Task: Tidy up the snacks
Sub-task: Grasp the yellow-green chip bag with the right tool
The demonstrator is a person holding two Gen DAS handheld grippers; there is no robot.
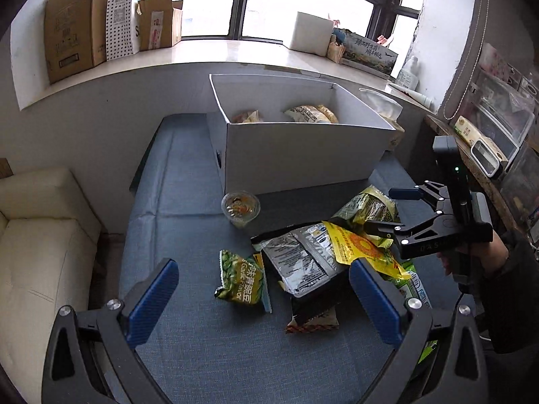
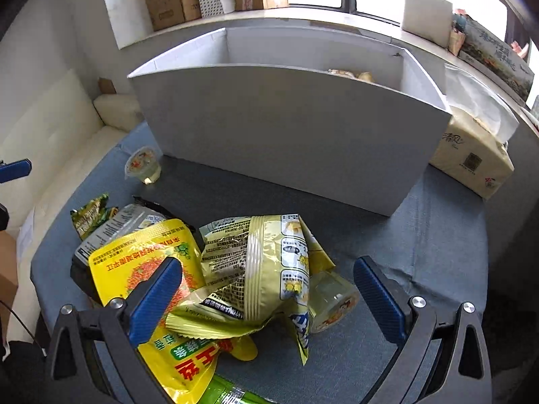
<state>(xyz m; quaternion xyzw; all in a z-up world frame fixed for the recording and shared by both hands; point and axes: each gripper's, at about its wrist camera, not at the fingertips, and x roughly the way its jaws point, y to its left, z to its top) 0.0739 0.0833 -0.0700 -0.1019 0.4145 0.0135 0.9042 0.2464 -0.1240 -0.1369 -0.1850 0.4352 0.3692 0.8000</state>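
A pile of snack bags lies on the blue cloth. A green garlic-pea bag (image 1: 241, 279) and a silver bag (image 1: 299, 259) lie between my open left gripper's (image 1: 264, 281) fingers. A yellow bag (image 1: 362, 249) (image 2: 141, 262) and a crumpled pale-green bag (image 2: 262, 269) (image 1: 367, 205) lie under my open right gripper (image 2: 267, 281) (image 1: 380, 212). A jelly cup (image 2: 333, 301) lies beside that bag. Another jelly cup (image 1: 240, 208) (image 2: 143, 166) stands before the white box (image 1: 296, 155) (image 2: 286, 128), which holds a few snack bags (image 1: 311, 114).
A tissue pack (image 2: 471, 161) sits right of the box. A cream sofa (image 1: 37, 235) is left of the table. Cardboard boxes (image 1: 74, 27) stand on the windowsill. A cluttered shelf (image 1: 498, 128) is at right.
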